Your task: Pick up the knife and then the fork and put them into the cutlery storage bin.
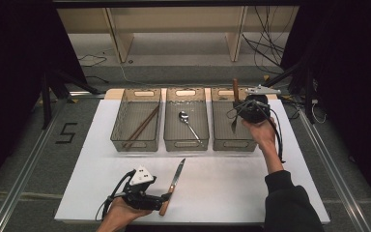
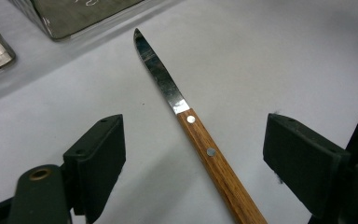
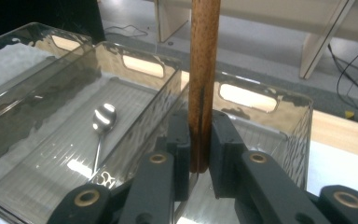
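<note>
A knife (image 1: pixel 174 186) with a wooden handle lies on the white table (image 1: pixel 232 183) near the front edge, its blade pointing away from me. My left gripper (image 1: pixel 166 197) stands open around it. In the left gripper view the knife handle (image 2: pixel 205 149) runs between the two wide-apart pads without touching them. My right gripper (image 1: pixel 236 107) is over the right bin (image 1: pixel 222 141), shut on a wooden-handled utensil (image 1: pixel 235 89). That utensil hangs upright with its metal end down in the bin. The pads clamp the wooden handle (image 3: pixel 204 70) in the right gripper view (image 3: pixel 199 135).
Three clear bins stand in a row at the back of the table. The left bin (image 1: pixel 125 141) holds chopsticks (image 1: pixel 142 126). The middle bin (image 1: pixel 186 143) holds a spoon (image 1: pixel 188 123), which also appears as the spoon (image 3: pixel 103 119) in the right gripper view. Cables and wooden shelving lie beyond the table.
</note>
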`<control>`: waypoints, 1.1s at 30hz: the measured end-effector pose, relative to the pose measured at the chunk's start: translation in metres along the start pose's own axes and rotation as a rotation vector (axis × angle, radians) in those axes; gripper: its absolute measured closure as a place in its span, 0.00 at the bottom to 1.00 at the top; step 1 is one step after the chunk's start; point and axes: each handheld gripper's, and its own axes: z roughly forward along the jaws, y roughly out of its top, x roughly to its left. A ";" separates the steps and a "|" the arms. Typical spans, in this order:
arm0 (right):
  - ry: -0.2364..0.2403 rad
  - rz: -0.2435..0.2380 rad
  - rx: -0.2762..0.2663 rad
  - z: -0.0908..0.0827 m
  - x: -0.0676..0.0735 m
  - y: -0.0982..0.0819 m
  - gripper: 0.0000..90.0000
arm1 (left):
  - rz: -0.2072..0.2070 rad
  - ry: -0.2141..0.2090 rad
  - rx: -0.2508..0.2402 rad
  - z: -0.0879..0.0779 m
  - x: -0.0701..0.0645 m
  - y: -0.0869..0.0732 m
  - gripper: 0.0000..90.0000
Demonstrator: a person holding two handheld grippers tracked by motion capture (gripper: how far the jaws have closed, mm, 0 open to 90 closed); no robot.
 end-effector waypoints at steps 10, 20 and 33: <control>0.003 0.017 0.047 0.014 0.002 -0.006 0.90 | -0.006 -0.001 -0.002 0.000 0.000 -0.001 0.23; -0.001 0.045 0.104 0.028 0.000 -0.016 0.90 | -0.001 -0.004 0.012 0.002 0.001 -0.001 0.22; 0.017 0.091 0.087 0.025 -0.004 -0.016 0.67 | -0.004 0.000 0.021 0.002 0.002 -0.001 0.22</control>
